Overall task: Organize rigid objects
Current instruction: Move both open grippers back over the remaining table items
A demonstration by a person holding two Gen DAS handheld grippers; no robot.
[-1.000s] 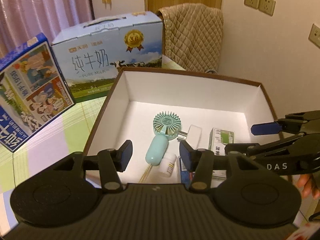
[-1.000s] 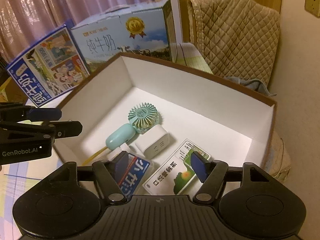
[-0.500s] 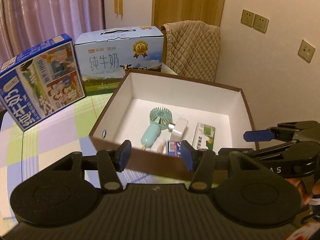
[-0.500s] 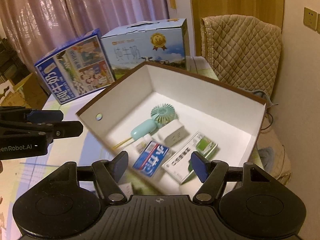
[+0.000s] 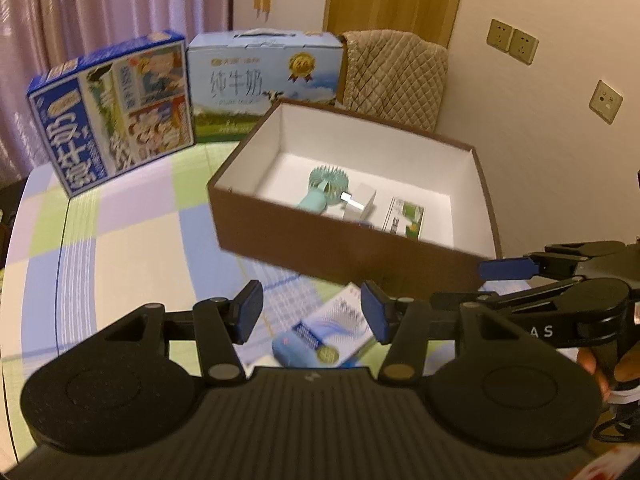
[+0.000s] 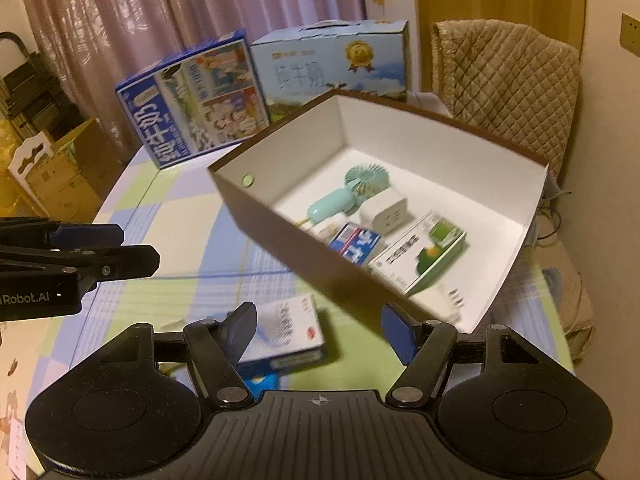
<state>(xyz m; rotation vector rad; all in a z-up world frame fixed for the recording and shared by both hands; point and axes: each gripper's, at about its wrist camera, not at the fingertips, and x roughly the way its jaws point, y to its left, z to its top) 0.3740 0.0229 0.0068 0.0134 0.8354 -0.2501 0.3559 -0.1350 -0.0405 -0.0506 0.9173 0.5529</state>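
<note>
Item: white-and-blue flat carton (image 6: 286,334) on checked counter (image 5: 120,248), near brown box (image 5: 344,240); your left claw (image 5: 312,312) and right claw (image 6: 318,332) gape empty: straddle its edges squarely

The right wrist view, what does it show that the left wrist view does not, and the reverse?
Only the right wrist view shows the blue and white packet inside the brown box, the cardboard carton on the floor, and the left gripper from the side.

Only the left wrist view shows the wall sockets, the small blue object on the table, and the right gripper from the side.

Both show the mint fan, white plug adapter, green and white box, the white booklet on the table, and both milk cartons.
</note>
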